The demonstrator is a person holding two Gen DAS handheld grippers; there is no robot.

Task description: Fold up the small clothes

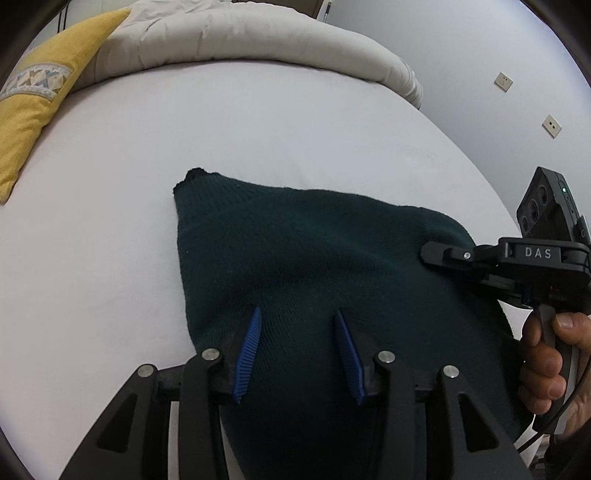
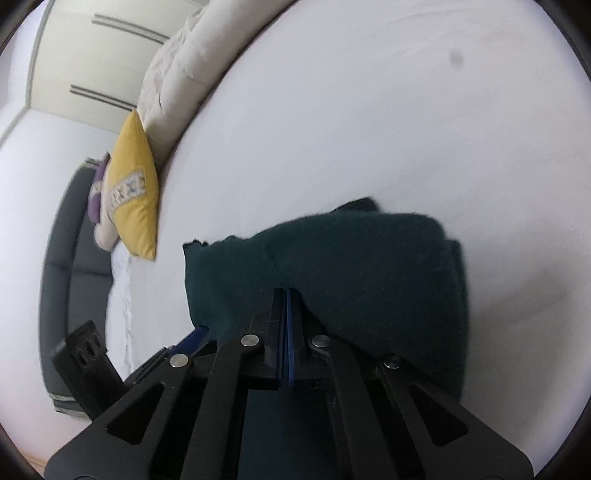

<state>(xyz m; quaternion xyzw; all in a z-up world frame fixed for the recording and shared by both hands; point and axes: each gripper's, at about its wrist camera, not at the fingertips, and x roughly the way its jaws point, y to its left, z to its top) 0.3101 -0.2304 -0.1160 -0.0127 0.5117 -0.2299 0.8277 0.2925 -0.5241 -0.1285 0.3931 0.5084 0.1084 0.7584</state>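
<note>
A dark green knitted garment [image 1: 314, 258] lies partly folded on the white bed sheet [image 1: 221, 129]. My left gripper [image 1: 297, 314] is open, its blue pads [image 1: 249, 350] spread over the near part of the garment with nothing between them. My right gripper [image 2: 287, 295] is shut on the garment's edge [image 2: 332, 258] and lifts a fold of it. In the left wrist view the right gripper [image 1: 428, 254] enters from the right, held by a hand [image 1: 546, 362]. The left gripper's blue finger [image 2: 192, 341] shows at the lower left of the right wrist view.
A yellow patterned cushion [image 1: 33, 110] lies at the far left of the bed, also visible in the right wrist view [image 2: 135, 192]. A rolled beige duvet [image 1: 240, 33] lines the far edge. A dark grey headboard [image 2: 70, 266] and a white wall [image 1: 498, 74] border the bed.
</note>
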